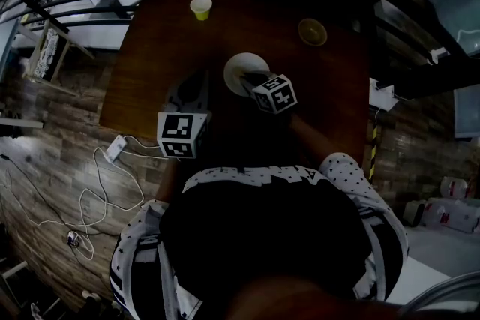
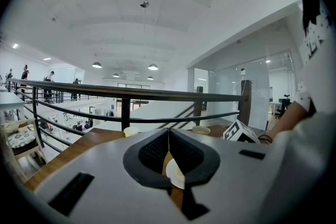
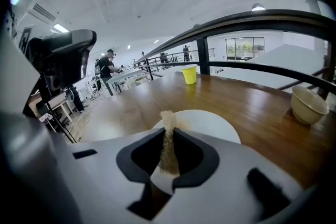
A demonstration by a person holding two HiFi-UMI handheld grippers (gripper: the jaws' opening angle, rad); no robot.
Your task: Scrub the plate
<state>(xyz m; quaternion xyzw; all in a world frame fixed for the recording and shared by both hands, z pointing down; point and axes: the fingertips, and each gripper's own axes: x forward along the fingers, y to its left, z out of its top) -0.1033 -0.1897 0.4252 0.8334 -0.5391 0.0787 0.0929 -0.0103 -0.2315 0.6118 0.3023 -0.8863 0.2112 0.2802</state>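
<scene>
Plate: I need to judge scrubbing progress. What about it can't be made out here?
Near part of plate: head view, covered by right gripper.
Whether scrub pad touches it: right gripper view, the pad's own tip covers the contact spot.
Any dirt: head view, too small and dark.

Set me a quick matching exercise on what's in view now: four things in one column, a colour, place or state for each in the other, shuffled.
Things:
1. plate
2. cup
3. bowl
4. scouring pad

Descriptions:
A. yellow, the leftmost dish in the head view
B. clamped between the jaws of the right gripper
C. beige, the rightmost dish in the head view
D. white, just ahead of the pad

Pairs: 1-D, 2-A, 3-C, 4-B
</scene>
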